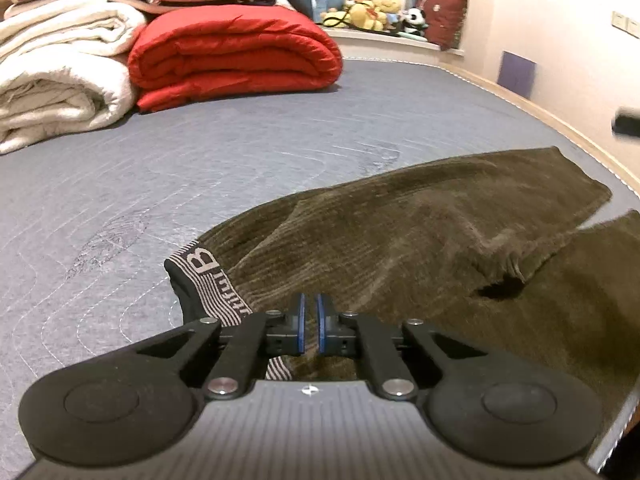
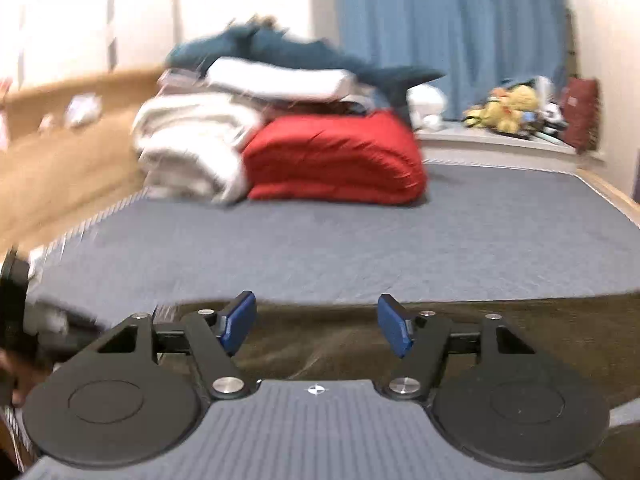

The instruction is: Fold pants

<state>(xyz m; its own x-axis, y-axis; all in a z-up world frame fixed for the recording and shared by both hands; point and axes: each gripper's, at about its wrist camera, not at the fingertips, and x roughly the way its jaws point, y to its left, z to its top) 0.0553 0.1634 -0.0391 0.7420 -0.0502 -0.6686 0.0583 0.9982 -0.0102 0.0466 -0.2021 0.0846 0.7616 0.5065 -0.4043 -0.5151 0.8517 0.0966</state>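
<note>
From my seat at the controls, the olive corduroy pants (image 1: 420, 232) lie spread on the grey quilted bed (image 1: 200, 168), filling the lower right of the left wrist view, with the striped waistband (image 1: 208, 284) at about eight o'clock from the garment's middle and one leg running off toward two o'clock. My left gripper (image 1: 311, 326) sits at the waistband end with its jaws drawn nearly together; the fabric lies right under and behind the blue pads (image 1: 300, 328), but I cannot tell whether any cloth is pinched between them. In the blurred right wrist view, my right gripper (image 2: 318, 326) hangs over the pants (image 2: 520, 332) with its jaws wide apart and nothing between them. Farther up the bed, toward twelve o'clock, a folded red quilt (image 1: 236, 52) lies just beside rolled white blankets (image 1: 56, 80), with a blue plush shark (image 2: 288, 52) on top of the pile and stuffed toys (image 1: 372, 10) on the window ledge.
</note>
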